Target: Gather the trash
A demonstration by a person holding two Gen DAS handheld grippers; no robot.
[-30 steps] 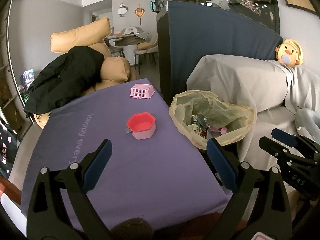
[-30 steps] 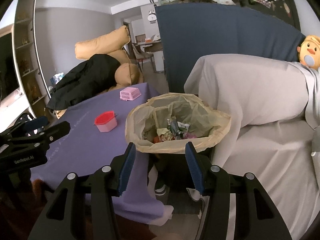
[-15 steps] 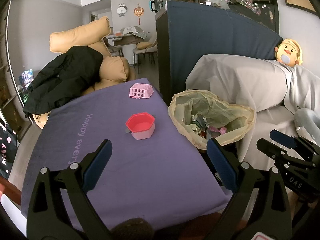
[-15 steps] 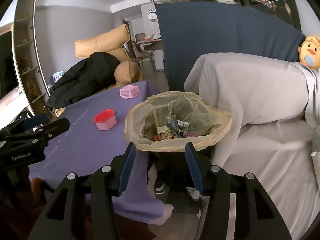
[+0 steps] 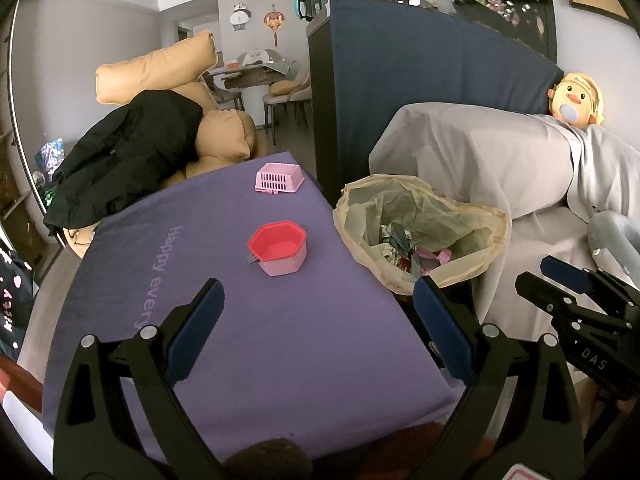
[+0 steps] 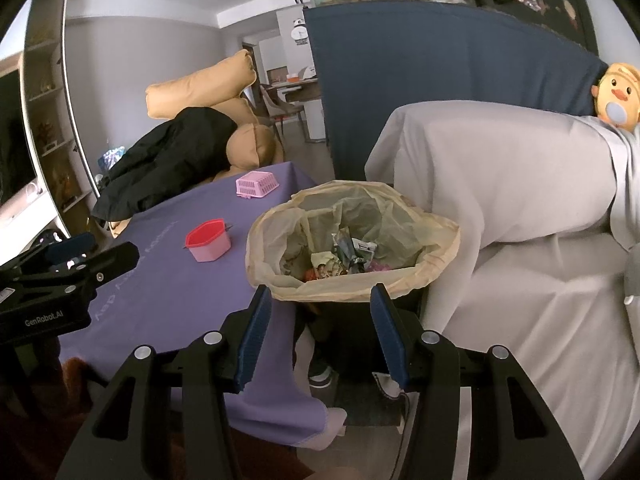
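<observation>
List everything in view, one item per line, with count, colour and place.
trash bag: one, beige, lining a bin between table and sofa, wrappers inside
cup: one, red rim and pink body, mid table
basket: one, pink, table's far end
tablecloth: one, purple, covering the table
jacket: one, black, on tan cushions
sofa cover: one, grey, right side
duck plush: one, yellow, atop the sofa back
left gripper: one, black, open, empty
right gripper: one, black, open, empty

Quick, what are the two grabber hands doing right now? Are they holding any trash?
Left gripper: open, holding nothing, over the purple table.
Right gripper: open, holding nothing, near the trash bag.
</observation>
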